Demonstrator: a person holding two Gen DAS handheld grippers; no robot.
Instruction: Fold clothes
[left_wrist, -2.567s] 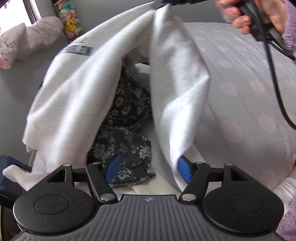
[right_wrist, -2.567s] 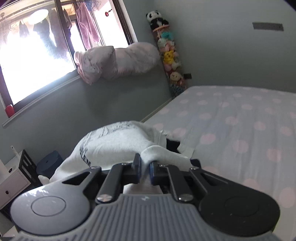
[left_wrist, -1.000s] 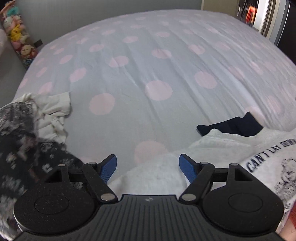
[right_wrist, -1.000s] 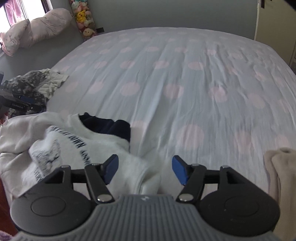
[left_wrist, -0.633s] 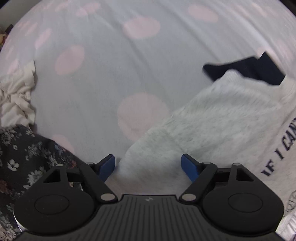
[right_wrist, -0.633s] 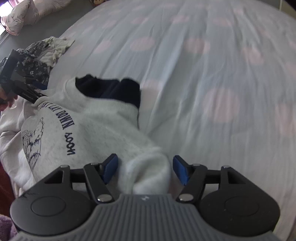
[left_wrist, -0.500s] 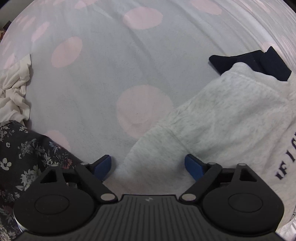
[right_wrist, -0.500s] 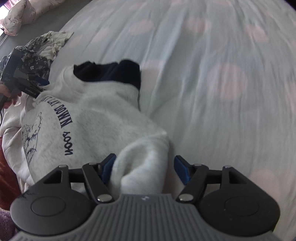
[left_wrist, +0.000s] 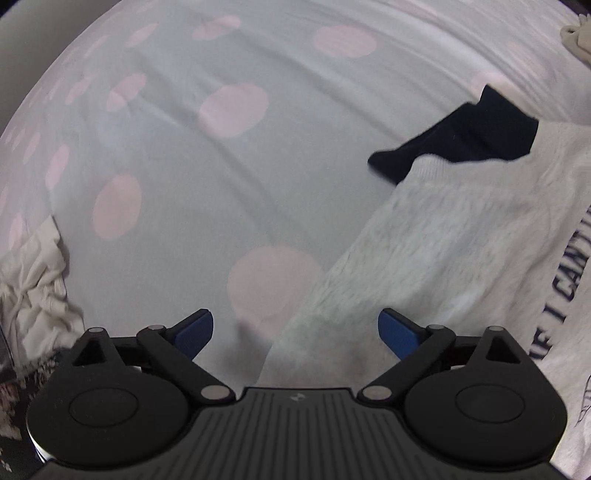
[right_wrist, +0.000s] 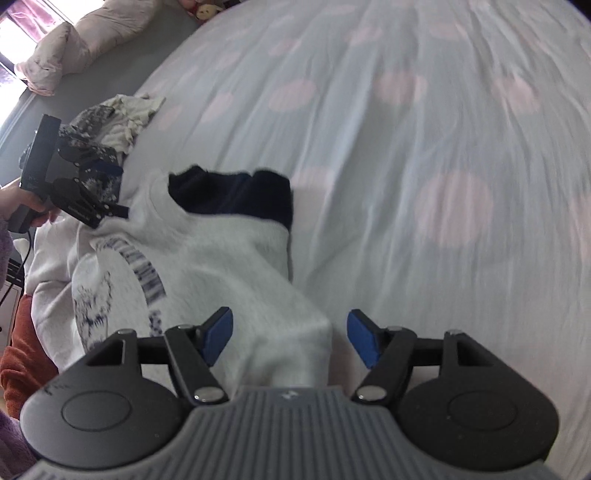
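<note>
The grey sweatshirt (right_wrist: 207, 266), which a couple of seconds ago hung in the air pinched in the right gripper, now lies spread on the polka-dot bed (left_wrist: 229, 155), print side up with its dark navy neck lining (right_wrist: 236, 195) turned toward the far side. Both grippers have let go of it and dropped low over the fabric, so the laying-out step looks done and the folding proper is probably next.

The left gripper (left_wrist: 295, 328) has its jaws spread about as wide as they go; a sleeve or shoulder edge of the sweatshirt runs up between them, nearer the right-hand pad, and neither blue pad presses on it. The right gripper (right_wrist: 290, 338) stands moderately open, with a bunched sleeve end rising between its jaws; a gap shows on each side of the cloth, so nothing is gripped.

Off to the left of the left jaws lies a rumpled cream garment (left_wrist: 33, 288) and a dark floral one (right_wrist: 92, 155), both waiting beside the sweatshirt
</note>
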